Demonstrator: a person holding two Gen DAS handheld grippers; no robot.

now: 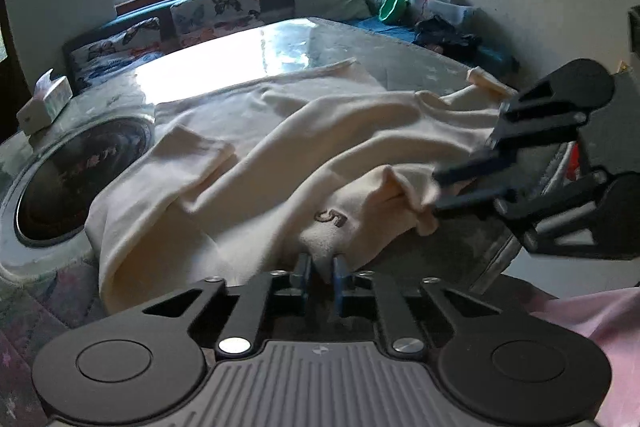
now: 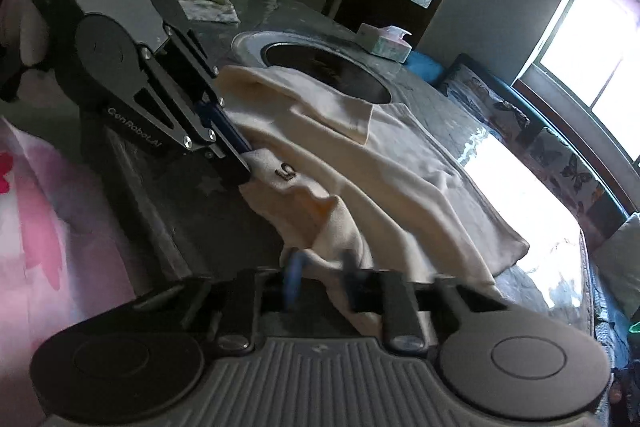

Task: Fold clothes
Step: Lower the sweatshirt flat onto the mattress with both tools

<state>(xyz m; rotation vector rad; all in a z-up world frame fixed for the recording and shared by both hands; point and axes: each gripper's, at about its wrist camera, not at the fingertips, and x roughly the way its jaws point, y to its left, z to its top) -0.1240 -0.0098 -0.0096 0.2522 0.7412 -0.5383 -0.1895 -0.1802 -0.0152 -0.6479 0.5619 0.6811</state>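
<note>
A cream shirt [image 1: 256, 155] lies rumpled across the grey marble table [image 1: 384, 47], its near hem lifted. My left gripper [image 1: 320, 273] is shut on the hem just below a small "5" mark [image 1: 330, 218]. My right gripper [image 1: 434, 193] comes in from the right and is shut on another fold of the same hem. In the right wrist view the right gripper [image 2: 320, 277] pinches the cloth [image 2: 400, 187] at the bottom, and the left gripper [image 2: 246, 163] grips it beside the "5" mark [image 2: 285, 171].
A round dark inset [image 1: 76, 179] sits in the table at the left, with a tissue box [image 1: 44, 103] beyond it. A bench with butterfly cushions [image 1: 208, 15] and toys runs under the window. A pink cloth [image 2: 36, 227] hangs off the near table edge.
</note>
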